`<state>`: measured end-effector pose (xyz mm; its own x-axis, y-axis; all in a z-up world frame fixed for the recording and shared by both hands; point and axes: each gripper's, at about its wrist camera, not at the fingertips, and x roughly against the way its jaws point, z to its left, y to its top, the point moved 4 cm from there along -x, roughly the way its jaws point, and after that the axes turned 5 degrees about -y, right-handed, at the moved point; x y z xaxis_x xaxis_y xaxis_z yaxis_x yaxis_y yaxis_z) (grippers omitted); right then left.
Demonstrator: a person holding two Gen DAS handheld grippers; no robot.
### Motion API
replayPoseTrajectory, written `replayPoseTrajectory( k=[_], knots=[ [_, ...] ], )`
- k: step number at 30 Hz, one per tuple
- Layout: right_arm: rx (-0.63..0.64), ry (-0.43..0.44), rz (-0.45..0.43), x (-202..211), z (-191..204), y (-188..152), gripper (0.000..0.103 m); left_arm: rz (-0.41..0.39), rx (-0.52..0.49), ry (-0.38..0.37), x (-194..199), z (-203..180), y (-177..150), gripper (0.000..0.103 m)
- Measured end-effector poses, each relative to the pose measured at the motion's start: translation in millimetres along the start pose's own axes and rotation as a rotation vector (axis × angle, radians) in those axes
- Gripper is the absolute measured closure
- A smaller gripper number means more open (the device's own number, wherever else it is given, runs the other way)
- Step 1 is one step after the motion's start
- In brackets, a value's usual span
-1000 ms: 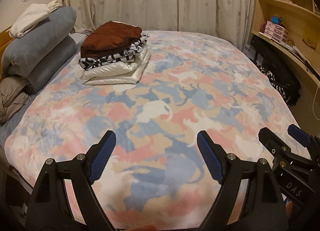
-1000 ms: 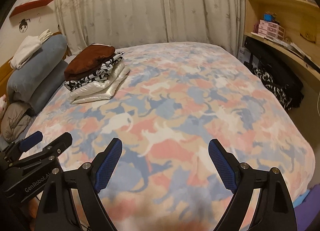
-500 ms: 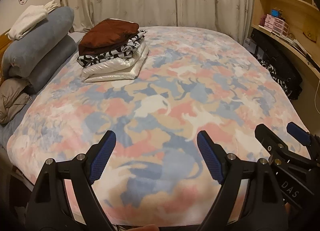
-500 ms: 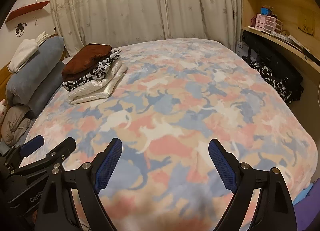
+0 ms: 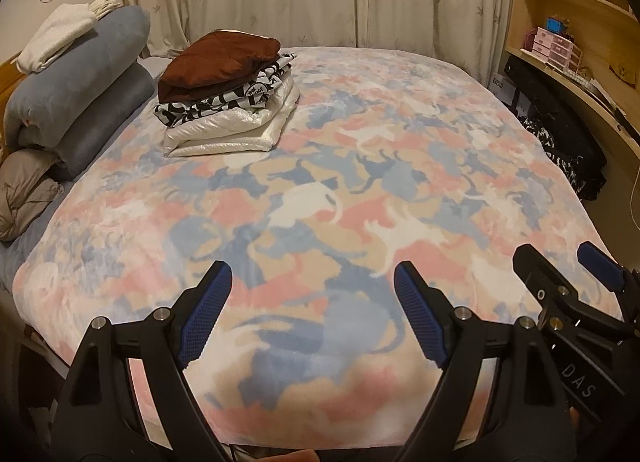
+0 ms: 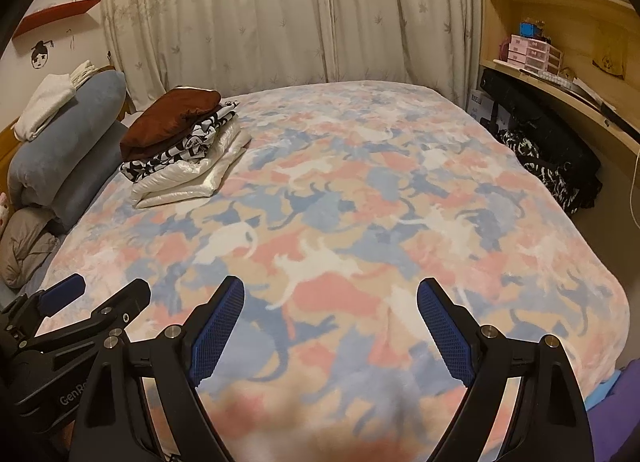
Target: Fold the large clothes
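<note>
A stack of folded clothes [image 5: 228, 98] lies at the far left of the bed: a brown garment [image 5: 220, 58] on top, a black-and-white one under it, white ones at the bottom. The stack also shows in the right wrist view [image 6: 180, 146]. My left gripper [image 5: 308, 302] is open and empty above the bed's near edge. My right gripper [image 6: 330, 314] is open and empty beside it. Each gripper shows in the other's view: the right one [image 5: 560, 274] at the right edge, the left one [image 6: 100, 294] at the left edge.
The bed carries a cat-pattern blanket [image 5: 360, 182] in pink, blue and white. Blue rolled bedding [image 5: 80, 90] with white cloth on top lies at the left. Dark bags [image 6: 548, 154] stand on the floor at the right under wooden shelves [image 6: 560, 22]. Curtains hang behind.
Both grippers have pulled back and risen slightly from the bed, so more of the near edge shows. Both stay open and empty. The clothes stack has not moved.
</note>
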<state>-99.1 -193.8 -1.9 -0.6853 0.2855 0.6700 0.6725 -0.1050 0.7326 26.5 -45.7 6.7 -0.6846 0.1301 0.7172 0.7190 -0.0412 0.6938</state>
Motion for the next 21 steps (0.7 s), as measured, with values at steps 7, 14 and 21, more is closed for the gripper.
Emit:
replayPoseTrajectory(
  k=[7,14,21],
  knots=[
    [0.0,-0.005,-0.003,-0.6,3.0,-0.3,0.014,0.005,0.004,0.003,-0.4,-0.7,-3.6,0.021],
    [0.002,-0.008,-0.006,-2.5,4.4,-0.7,0.014,0.006,0.001,0.002,-0.6,0.9,-2.9,0.021],
    [0.001,-0.005,-0.005,-2.0,2.1,-0.8,0.014,0.007,0.002,0.002,-0.5,1.1,-2.6,0.021]
  ],
)
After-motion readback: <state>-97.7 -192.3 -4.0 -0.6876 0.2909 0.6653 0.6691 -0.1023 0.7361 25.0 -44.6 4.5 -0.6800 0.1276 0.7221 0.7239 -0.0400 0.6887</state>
